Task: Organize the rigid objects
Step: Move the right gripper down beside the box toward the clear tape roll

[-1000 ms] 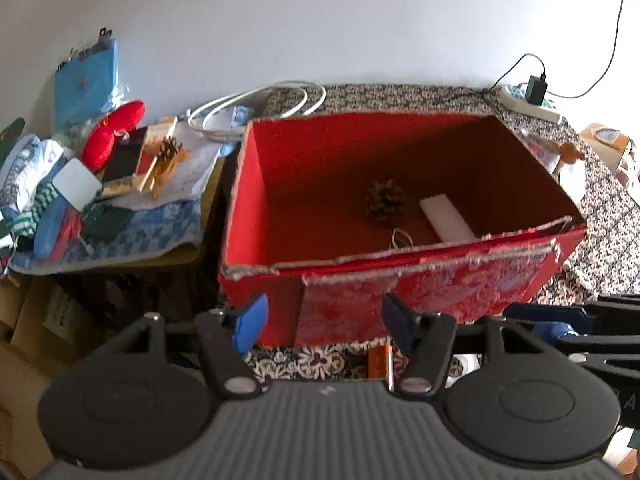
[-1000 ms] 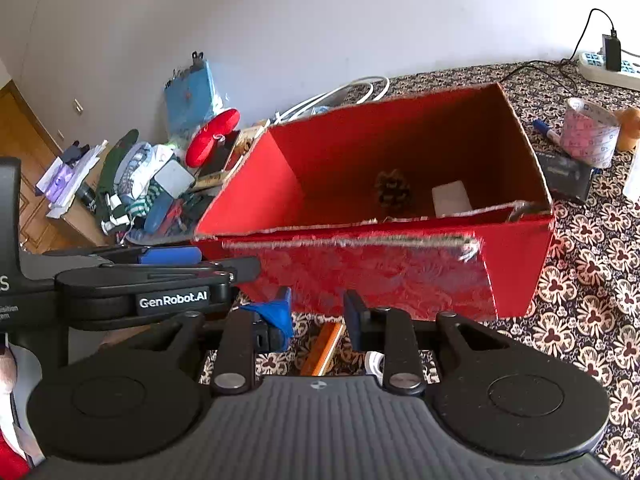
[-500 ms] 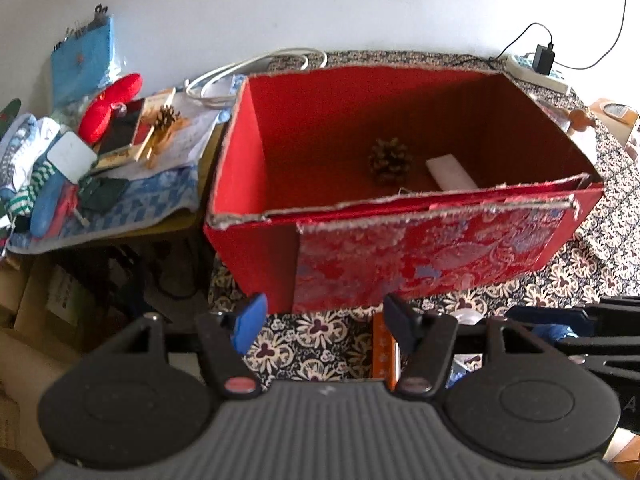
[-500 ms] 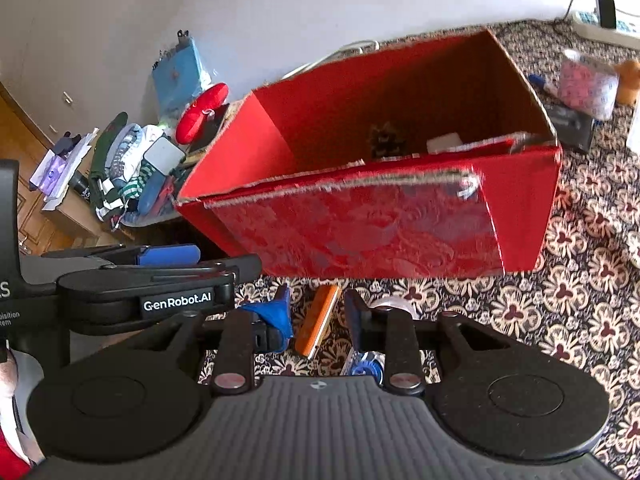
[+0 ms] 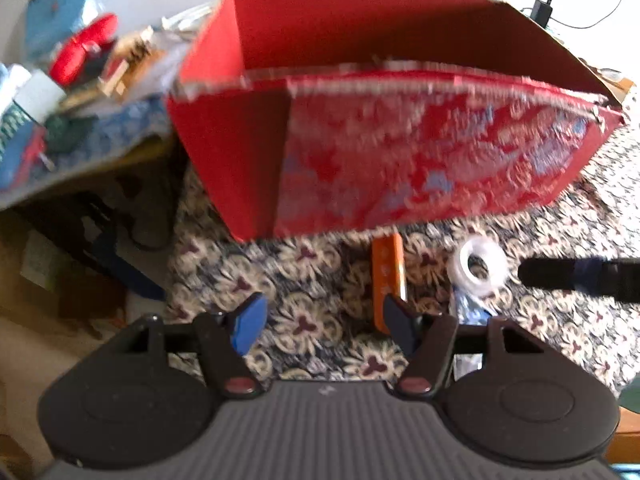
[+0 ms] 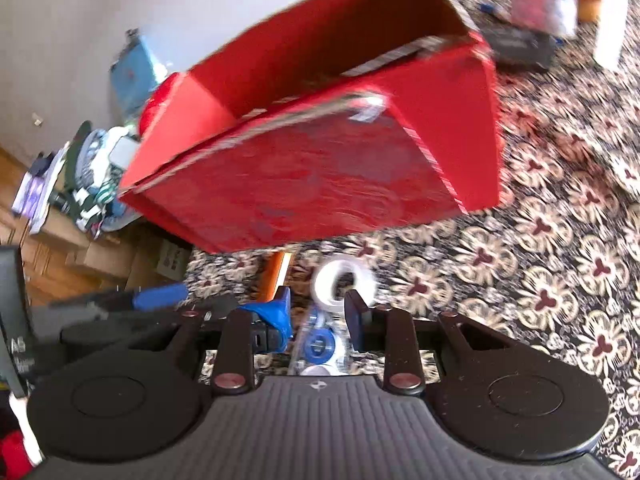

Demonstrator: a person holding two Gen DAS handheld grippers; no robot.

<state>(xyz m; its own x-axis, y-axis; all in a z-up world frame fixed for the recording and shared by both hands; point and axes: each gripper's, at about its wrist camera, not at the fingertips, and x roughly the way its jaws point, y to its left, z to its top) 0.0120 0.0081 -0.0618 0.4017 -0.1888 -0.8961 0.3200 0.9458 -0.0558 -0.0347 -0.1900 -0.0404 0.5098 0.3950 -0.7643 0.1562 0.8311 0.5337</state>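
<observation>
Two grippers dip from box-top view toward patterned surface (image 6: 560, 280). Left gripper (image 5: 320, 318) fingers apart, empty; right gripper (image 6: 316, 312) fingers apart over tape roll (image 6: 340, 284). Orange bar (image 5: 387, 276) beside red box (image 5: 400, 140). I judge pickup next.

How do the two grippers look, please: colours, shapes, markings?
The left gripper and the right gripper look alike: black bodies with two round discs, a ribbed grey centre plate with a small white logo, black finger arms with reddish pivot screws, and blue pads.
</observation>
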